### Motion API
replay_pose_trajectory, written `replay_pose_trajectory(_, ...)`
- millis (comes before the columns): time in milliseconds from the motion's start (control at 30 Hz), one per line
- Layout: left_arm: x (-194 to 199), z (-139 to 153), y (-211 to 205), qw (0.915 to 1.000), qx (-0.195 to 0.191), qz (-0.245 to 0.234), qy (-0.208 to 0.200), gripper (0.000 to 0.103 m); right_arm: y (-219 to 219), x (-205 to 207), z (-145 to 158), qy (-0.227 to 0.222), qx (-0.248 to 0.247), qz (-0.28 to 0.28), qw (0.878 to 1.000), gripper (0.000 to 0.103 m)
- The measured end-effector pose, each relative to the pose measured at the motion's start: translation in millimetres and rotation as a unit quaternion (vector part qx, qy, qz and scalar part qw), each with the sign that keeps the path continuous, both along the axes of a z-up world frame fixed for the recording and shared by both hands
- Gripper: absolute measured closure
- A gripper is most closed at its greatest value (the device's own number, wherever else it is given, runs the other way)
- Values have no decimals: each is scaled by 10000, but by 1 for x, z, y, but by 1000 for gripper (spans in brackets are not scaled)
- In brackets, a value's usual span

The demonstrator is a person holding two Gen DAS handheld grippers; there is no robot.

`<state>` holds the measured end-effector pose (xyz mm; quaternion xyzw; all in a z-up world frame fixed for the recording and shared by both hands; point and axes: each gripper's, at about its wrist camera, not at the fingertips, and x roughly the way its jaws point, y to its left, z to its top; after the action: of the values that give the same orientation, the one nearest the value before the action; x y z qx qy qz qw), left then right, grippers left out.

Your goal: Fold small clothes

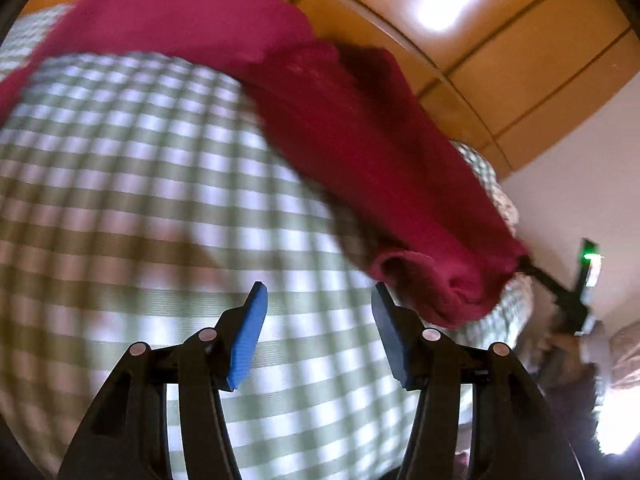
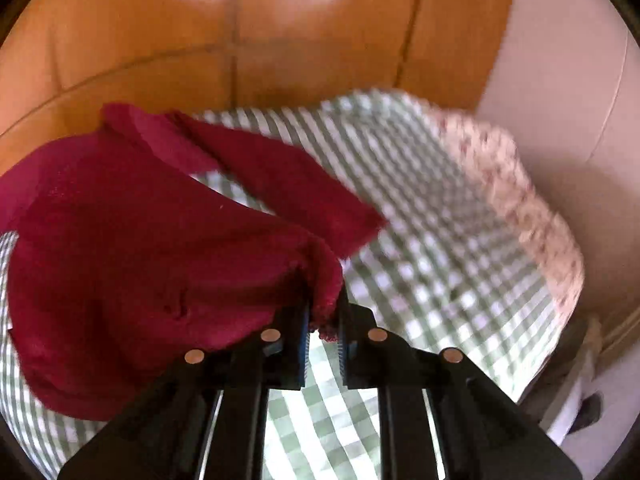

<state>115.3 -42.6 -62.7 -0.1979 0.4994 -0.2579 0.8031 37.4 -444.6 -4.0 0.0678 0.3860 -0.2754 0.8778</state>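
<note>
Green-checked cloth (image 2: 440, 208) before wooden panels (image 2: 200, 40), right gripper (image 2: 323, 320) pinching red knit garment (image 2: 140, 240) by its edge, possibly a cuff, left gripper (image 1: 318, 312) spread wide, holding nothing, blurred.

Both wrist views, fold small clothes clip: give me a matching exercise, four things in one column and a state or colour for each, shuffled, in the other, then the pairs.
Things:
1. left gripper
2. right gripper
3. red garment
4. checked cloth

States or colours:
A. green and white, spread under the garment
B. shut on an edge of the garment
C. open, nothing between its blue pads
D. dark red, partly lifted and creased

Pairs: 1-C, 2-B, 3-D, 4-A
</note>
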Motion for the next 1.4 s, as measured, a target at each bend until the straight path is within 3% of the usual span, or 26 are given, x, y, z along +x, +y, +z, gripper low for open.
replay_pose_trajectory(67, 5, -3, -22, 9995, -154, -222, 139, 50, -11, 5, -16, 83, 180, -60, 9998, 93)
replay_pose_trajectory(167, 15, -4, -45, 9996, -95, -233, 95, 50, -13, 7, -34, 151, 344, -55, 9993, 93)
replay_pose_trajectory(233, 18, -1, -58, 9994, 120, -208, -264, 50, -20, 9, -33, 151, 395, -24, 9991, 93)
replay_pose_trajectory(300, 17, -2, -74, 9964, 366, -494, -580, 50, -21, 9, -35, 132, 437, 0, 9990, 92)
replay_pose_trajectory(367, 19, -8, -83, 9942, 428, -753, -637, 50, -25, 13, -36, 157, 463, 40, 9988, 92)
replay_pose_trajectory(400, 18, -10, -83, 9934, 459, -817, -663, 53, -26, 15, -36, 186, 462, 67, 9987, 92)
replay_pose_trajectory(433, 16, -12, -82, 9922, 491, -915, -683, 64, -25, 15, -39, 193, 465, 79, 9987, 92)
replay_pose_trajectory(467, 17, -14, -79, 9910, 534, -1021, -678, 86, -26, 16, -40, 202, 471, 85, 9987, 92)
replay_pose_trajectory(500, 19, -15, -79, 9892, 756, -1034, -713, 99, -27, 18, -39, 207, 466, 85, 9987, 92)
replay_pose_trajectory(533, 19, -14, -78, 9887, 787, -1026, -752, 99, -28, 19, -39, 199, 475, 84, 9986, 92)
replay_pose_trajectory(767, -3, 34, -21, 9868, 622, -772, -1282, 102, -9, 0, 0, -132, 446, 397, 9981, 92)
replay_pose_trajectory(900, -35, 77, 40, 9828, 514, -473, -1707, 102, 22, -26, 37, -491, 582, 946, 9926, 92)
replay_pose_trajectory(1000, -63, 105, 86, 9796, 501, -111, -1941, 102, 59, -46, 51, -571, 857, 1584, 9820, 92)
replay_pose_trajectory(1067, -81, 116, 110, 9779, 545, 146, -2014, 102, 88, -58, 47, -446, 1050, 2070, 9717, 92)
replay_pose_trajectory(1200, -121, 117, 156, 9755, 849, 654, -1919, 102, 159, -82, 6, 451, 1243, 2998, 9448, 93)
replay_pose_trajectory(1300, -139, 86, 168, 9793, 1153, 828, -1445, 102, 183, -95, -27, 963, 1507, 3218, 9298, 93)
replay_pose_trajectory(1400, -146, 38, 170, 9825, 1444, 878, -784, 102, 189, -106, -51, 1409, 1351, 3187, 9275, 93)
